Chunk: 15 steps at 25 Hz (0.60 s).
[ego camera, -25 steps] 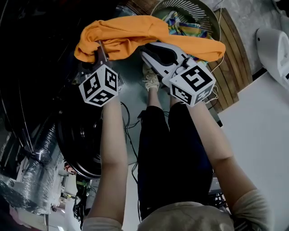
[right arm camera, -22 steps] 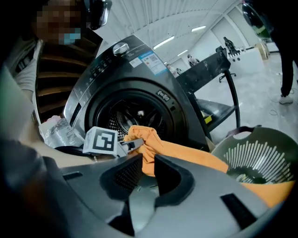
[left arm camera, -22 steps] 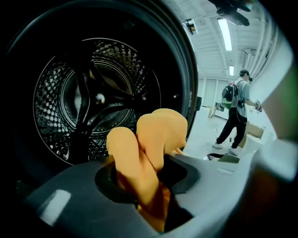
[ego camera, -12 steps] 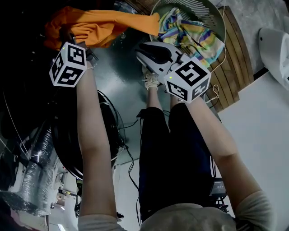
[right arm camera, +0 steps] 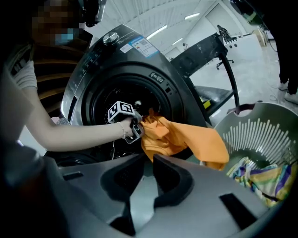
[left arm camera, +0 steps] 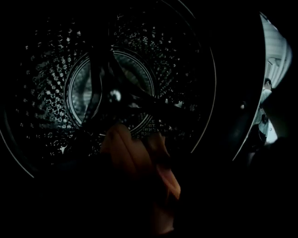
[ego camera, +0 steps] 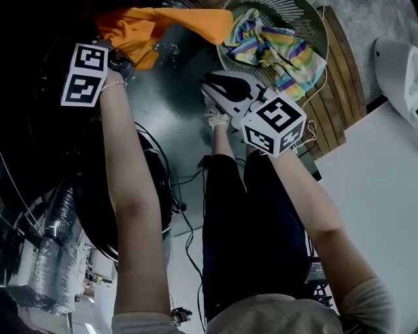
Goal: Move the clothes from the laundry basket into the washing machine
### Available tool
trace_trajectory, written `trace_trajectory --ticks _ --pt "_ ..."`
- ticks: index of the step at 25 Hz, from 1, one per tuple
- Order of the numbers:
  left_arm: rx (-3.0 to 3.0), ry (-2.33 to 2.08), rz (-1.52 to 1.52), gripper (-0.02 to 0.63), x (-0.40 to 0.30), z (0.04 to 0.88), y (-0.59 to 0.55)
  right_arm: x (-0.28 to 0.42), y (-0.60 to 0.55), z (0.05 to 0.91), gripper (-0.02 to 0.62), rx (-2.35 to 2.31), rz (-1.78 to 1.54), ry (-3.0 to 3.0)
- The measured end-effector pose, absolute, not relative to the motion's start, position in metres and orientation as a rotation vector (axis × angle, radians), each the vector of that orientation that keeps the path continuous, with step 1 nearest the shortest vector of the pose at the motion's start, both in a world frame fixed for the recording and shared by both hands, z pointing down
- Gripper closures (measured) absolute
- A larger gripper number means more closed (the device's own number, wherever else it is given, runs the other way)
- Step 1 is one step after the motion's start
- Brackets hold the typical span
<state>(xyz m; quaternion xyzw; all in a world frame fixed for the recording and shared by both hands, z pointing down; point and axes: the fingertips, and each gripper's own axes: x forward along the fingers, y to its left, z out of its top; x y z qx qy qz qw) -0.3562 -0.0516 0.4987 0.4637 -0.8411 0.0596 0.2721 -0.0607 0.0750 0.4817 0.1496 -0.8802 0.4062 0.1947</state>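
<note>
Now left gripper [ego camera: 123, 60] jaws spreading, orange cloth [ego camera: 176, 23] between; right gripper's [right arm camera: 146, 160] near-closed, narrowing, empty.

- The washing machine [right arm camera: 139, 60] stands to the left, with its round opening facing the person; the drum [left arm camera: 51, 83] lies behind that opening
- The laundry basket [ego camera: 297, 19] stands to the machine's right, near it, on a slatted platform [ego camera: 339, 85]
- The garment [ego camera: 163, 26] hangs at the opening, one end inside the drum and the other trailing right toward the basket
- A second cloth [ego camera: 274, 49] lies in the basket
- The person's shoe [ego camera: 217, 117] rests on the floor [ego camera: 163, 98] in front of the machine, left of the platform
- Cables [ego camera: 186, 176] lie on the floor left of the person's legs, and a duct [ego camera: 55, 241] lies further left
</note>
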Motion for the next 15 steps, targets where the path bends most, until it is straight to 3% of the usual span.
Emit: trace_trajectory --ticks 8,15 --pt "1.32 -2.144 0.102 0.19 -0.283 0.492 0.002 -0.043 0.089 0.474 0.526 0.44 1.157 -2.433" --pt "1.24 -1.962 0.157 0.175 -0.219 0.562 0.029 -0.041 0.083 0.481 0.526 0.447 1.216 -2.43"
